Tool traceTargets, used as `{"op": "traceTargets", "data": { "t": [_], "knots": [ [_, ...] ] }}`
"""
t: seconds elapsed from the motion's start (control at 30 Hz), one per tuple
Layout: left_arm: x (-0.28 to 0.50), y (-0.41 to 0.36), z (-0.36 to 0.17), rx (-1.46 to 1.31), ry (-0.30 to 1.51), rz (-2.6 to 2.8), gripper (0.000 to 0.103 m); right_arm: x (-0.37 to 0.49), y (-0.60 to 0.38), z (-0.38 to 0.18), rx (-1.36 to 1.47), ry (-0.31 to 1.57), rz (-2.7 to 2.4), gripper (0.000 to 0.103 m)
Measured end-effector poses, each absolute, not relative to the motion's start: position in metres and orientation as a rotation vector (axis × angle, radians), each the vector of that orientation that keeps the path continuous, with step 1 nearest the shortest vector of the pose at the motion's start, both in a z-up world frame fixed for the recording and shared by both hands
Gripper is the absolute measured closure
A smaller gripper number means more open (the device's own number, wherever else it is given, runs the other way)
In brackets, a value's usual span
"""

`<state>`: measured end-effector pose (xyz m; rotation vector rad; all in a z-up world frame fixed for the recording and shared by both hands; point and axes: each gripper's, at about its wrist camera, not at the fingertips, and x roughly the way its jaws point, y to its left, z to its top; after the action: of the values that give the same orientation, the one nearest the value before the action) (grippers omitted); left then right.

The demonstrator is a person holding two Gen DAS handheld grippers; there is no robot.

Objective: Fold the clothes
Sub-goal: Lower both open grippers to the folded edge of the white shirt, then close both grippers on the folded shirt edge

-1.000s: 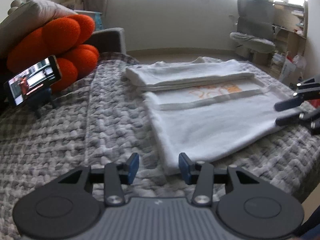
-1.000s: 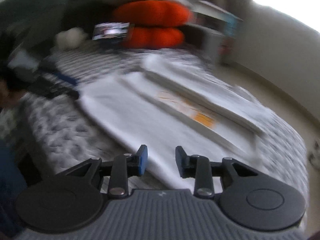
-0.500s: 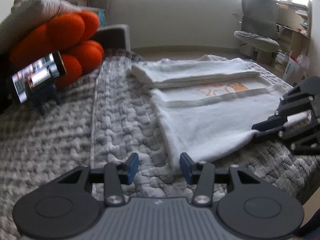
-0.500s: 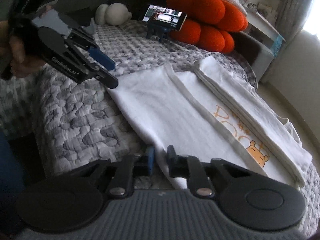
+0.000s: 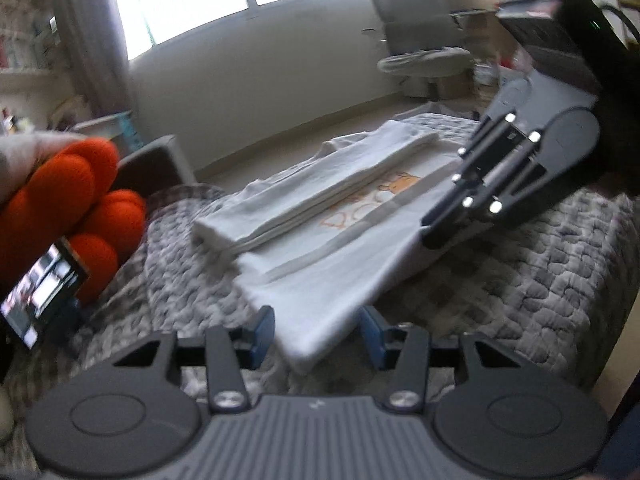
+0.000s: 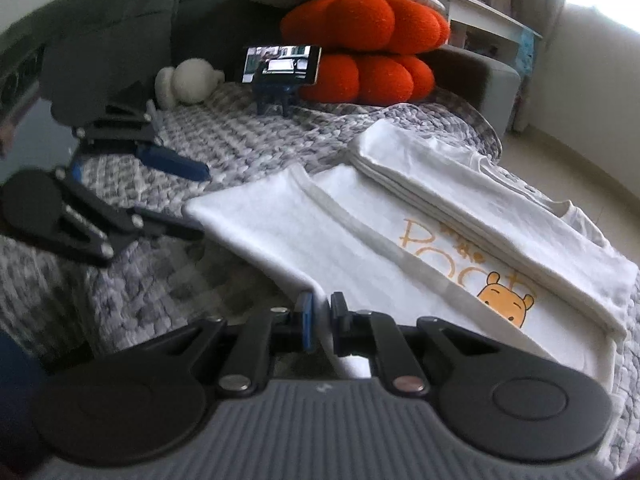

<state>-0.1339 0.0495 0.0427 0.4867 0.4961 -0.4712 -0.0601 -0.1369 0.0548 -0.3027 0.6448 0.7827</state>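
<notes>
A white T-shirt (image 6: 360, 248) with an orange bear print lies on the grey quilted bed, its far side folded over into a long band (image 6: 480, 216). My right gripper (image 6: 320, 320) is shut on the shirt's near hem corner, and the hem is lifted a little. In the left wrist view the shirt (image 5: 340, 272) runs towards my left gripper (image 5: 316, 332), which is open with the shirt's near corner between its fingers. The right gripper also shows in the left wrist view (image 5: 436, 236), at the shirt's right edge.
An orange segmented cushion (image 6: 360, 52) and a phone on a stand (image 6: 280, 64) sit at the bed's head, with a small white plush (image 6: 188, 84) beside them. The grey quilt (image 5: 540, 272) ends at the bed's edge on the right. An office chair (image 5: 424, 56) stands by the far wall.
My right gripper closed on the shirt's hem corner and raised it slightly. My left gripper moved forward, so the shirt's other near corner now lies between its open fingers.
</notes>
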Motion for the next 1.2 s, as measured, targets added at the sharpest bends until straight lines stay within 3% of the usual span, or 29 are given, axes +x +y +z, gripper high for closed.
{"op": "traceTargets", "data": {
  "t": [0.27, 0.33, 0.4, 0.5, 0.53, 0.63, 0.8, 1.2],
  "knots": [
    [-0.125, 0.029, 0.034, 0.654, 0.486, -0.517, 0.055, -0.055, -0.141, 0.06, -0.285, 0.637, 0.783, 0.093],
    [-0.115, 0.03, 0.028, 0.669, 0.531, -0.49, 0.065, -0.056, -0.142, 0.06, -0.286, 0.637, 0.785, 0.093],
    [-0.106, 0.035, 0.025, 0.652, 0.57, -0.477, 0.084, -0.057, -0.142, 0.06, -0.287, 0.638, 0.788, 0.093],
    [-0.102, 0.041, 0.026, 0.606, 0.599, -0.485, 0.093, -0.059, -0.143, 0.058, -0.292, 0.639, 0.795, 0.093],
    [-0.102, 0.042, 0.027, 0.595, 0.599, -0.488, 0.093, -0.061, -0.143, 0.056, -0.298, 0.638, 0.797, 0.091],
    [-0.1, 0.044, 0.028, 0.562, 0.614, -0.477, 0.094, -0.07, -0.146, 0.048, -0.342, 0.638, 0.79, 0.066],
    [-0.097, 0.044, 0.027, 0.545, 0.62, -0.469, 0.094, -0.087, -0.163, 0.035, -0.443, 0.652, 0.733, 0.061],
    [-0.094, 0.043, 0.026, 0.549, 0.63, -0.457, 0.094, -0.101, -0.253, 0.027, -0.581, 0.677, 0.515, 0.064]
  ]
}}
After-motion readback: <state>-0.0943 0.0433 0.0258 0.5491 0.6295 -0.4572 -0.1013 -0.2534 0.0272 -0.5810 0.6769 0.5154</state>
